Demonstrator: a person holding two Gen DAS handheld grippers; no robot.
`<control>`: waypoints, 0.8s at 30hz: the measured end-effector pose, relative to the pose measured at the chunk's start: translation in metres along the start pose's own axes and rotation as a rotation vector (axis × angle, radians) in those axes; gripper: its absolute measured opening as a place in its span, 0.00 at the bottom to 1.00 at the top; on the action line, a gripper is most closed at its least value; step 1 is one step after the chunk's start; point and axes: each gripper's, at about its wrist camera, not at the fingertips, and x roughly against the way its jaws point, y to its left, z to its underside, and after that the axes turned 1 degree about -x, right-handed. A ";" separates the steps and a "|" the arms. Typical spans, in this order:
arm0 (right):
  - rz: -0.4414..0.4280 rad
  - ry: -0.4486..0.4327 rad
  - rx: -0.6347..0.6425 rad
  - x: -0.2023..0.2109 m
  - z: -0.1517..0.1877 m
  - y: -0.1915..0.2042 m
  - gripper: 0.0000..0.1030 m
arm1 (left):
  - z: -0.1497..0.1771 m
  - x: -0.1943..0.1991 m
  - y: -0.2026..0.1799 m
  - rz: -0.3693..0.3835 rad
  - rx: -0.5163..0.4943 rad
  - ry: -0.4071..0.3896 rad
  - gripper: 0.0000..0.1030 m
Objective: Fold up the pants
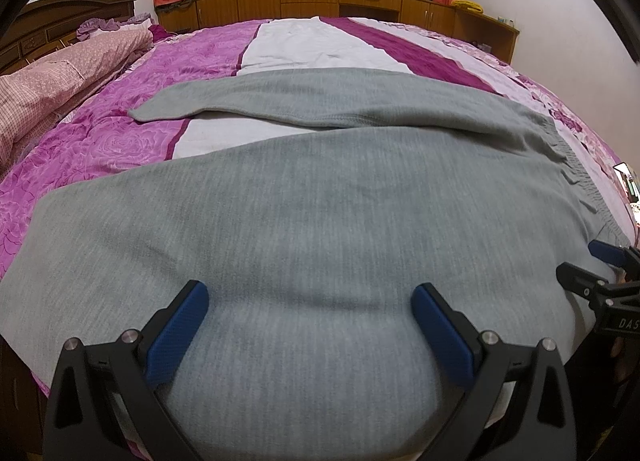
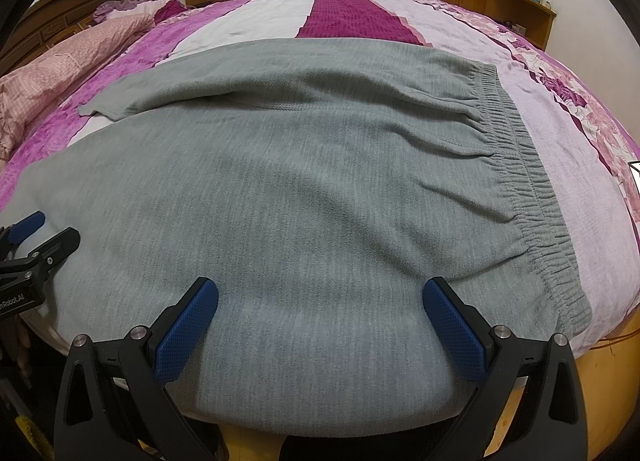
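Grey knit pants (image 1: pixel 304 197) lie spread flat on the bed, legs pointing left, elastic waistband (image 2: pixel 524 181) at the right. The far leg (image 1: pixel 248 101) angles away from the near one, with a gap of bedspread between them. My left gripper (image 1: pixel 310 301) is open, hovering over the near leg's front edge. My right gripper (image 2: pixel 320 297) is open over the hip area near the front edge, left of the waistband corner. Each gripper shows at the other view's edge: the right one (image 1: pixel 600 265), the left one (image 2: pixel 44 233). Neither holds cloth.
The bed has a pink, purple and white floral bedspread (image 1: pixel 120 133). A pink checked quilt (image 1: pixel 52 81) and a wooden headboard (image 1: pixel 60 21) are at the left. Wooden cabinets (image 1: pixel 312 1) and curtains stand beyond the bed. The bed's front edge runs just under the grippers.
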 end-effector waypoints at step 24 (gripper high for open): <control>-0.083 0.026 -0.011 0.026 -0.016 -0.018 0.96 | -0.040 0.045 0.010 0.044 -0.019 0.067 0.99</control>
